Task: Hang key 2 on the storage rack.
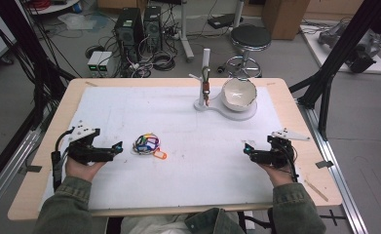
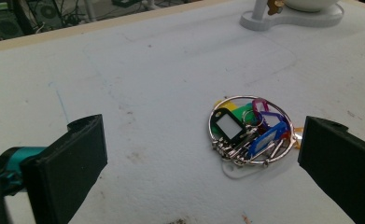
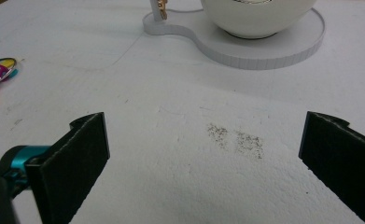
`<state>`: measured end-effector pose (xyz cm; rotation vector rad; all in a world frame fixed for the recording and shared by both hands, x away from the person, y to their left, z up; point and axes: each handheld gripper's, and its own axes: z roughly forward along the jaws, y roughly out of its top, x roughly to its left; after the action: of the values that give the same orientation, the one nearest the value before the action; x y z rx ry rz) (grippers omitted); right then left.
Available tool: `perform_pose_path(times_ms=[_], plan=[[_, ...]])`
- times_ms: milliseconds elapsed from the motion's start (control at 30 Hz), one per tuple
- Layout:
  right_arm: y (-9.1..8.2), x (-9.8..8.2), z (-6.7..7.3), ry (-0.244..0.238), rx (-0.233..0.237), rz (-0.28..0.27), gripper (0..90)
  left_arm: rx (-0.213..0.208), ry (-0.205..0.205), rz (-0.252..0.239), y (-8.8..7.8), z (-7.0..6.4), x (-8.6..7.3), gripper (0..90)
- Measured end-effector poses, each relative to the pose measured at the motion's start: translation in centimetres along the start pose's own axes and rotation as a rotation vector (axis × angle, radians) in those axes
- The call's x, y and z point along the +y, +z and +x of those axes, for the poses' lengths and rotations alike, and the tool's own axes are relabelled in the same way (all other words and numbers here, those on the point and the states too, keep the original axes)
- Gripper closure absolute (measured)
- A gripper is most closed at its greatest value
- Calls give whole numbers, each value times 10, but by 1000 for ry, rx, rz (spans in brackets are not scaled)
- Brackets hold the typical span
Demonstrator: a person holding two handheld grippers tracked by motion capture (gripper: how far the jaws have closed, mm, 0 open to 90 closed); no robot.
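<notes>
A bunch of coloured key tags on a metal ring [image 1: 147, 144] [image 2: 248, 129] lies on the white mat, left of centre. My left gripper [image 1: 114, 147] [image 2: 203, 172] rests on the mat just left of the bunch, open, jaws pointing toward it with nothing between them. My right gripper [image 1: 249, 150] [image 3: 203, 172] lies open on the right side of the mat, empty, pointing left. At the back stands a white stand [image 1: 205, 78] with a hook carrying a carabiner and brown strap [image 1: 206, 87], beside a white bowl [image 1: 238, 93] [image 3: 257, 16] on the same base.
The white mat [image 1: 188, 161] covers a wooden table [image 1: 37, 161]. An orange tag [image 1: 160, 155] sticks out of the bunch toward the centre. Dark specks [image 3: 236, 137] mark the mat ahead of the right gripper. Behind the table are a stool [image 1: 249, 41] and computer towers [image 1: 138, 29].
</notes>
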<state>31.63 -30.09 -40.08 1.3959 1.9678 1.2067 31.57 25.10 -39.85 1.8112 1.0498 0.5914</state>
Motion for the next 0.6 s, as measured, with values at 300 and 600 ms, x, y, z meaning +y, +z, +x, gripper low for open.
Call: perform_pose_path(times_ms=[300,600], plan=[[1,-1,0,-7,3,2,9,-26,31,30,14,-9,2,17],[1,-1,0,-4,4,8,9,-70,69,72,29,-18,6,17]])
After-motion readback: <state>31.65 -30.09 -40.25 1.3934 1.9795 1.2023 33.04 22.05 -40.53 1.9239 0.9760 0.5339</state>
